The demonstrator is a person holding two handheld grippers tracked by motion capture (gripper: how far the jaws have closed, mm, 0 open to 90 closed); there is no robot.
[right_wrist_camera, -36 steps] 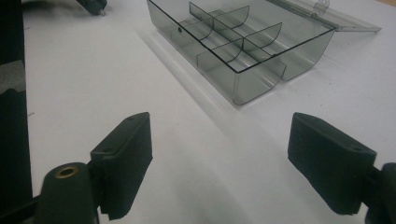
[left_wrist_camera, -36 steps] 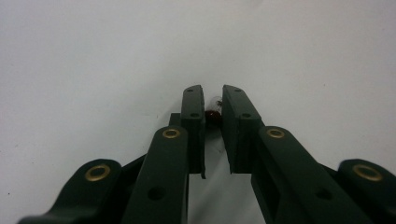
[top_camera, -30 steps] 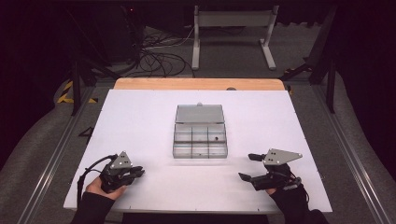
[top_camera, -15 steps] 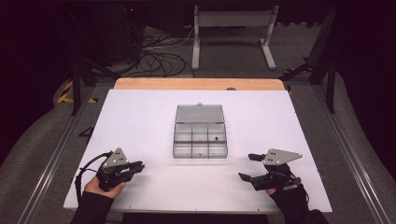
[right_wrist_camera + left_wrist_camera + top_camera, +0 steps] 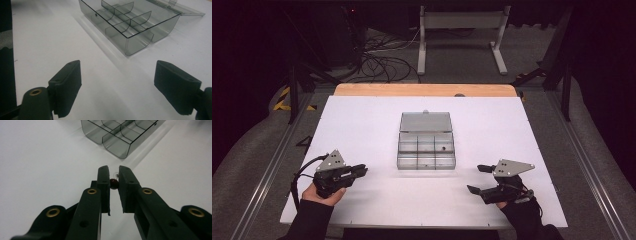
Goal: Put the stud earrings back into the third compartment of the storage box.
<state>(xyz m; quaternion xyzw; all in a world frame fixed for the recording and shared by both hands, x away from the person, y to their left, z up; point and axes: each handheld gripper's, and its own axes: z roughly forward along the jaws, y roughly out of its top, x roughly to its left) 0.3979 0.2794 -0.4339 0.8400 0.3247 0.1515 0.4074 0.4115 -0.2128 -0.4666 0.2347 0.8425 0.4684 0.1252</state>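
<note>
A clear grey compartment box (image 5: 426, 148) lies open in the middle of the white table, its lid (image 5: 425, 121) folded back. Small dark bits lie in two of its compartments. My left gripper (image 5: 360, 171) hovers at the table's front left, pointing toward the box, and is shut on a small dark red bead (image 5: 114, 183) pinched between its pads. In the left gripper view the box's near corner (image 5: 122, 142) lies just beyond the jaws. My right gripper (image 5: 478, 179) rests at the front right, jaws wide open with nothing between them; its own view shows the box (image 5: 130, 22) ahead.
The white tabletop (image 5: 362, 125) has a wooden strip (image 5: 424, 90) along its far edge. Beyond the table are cables on the floor (image 5: 382, 60) and a metal stand (image 5: 462, 35). Rails run along both sides.
My left gripper has lifted off the table and shifted slightly, still closed. The right gripper has stayed where it was.
</note>
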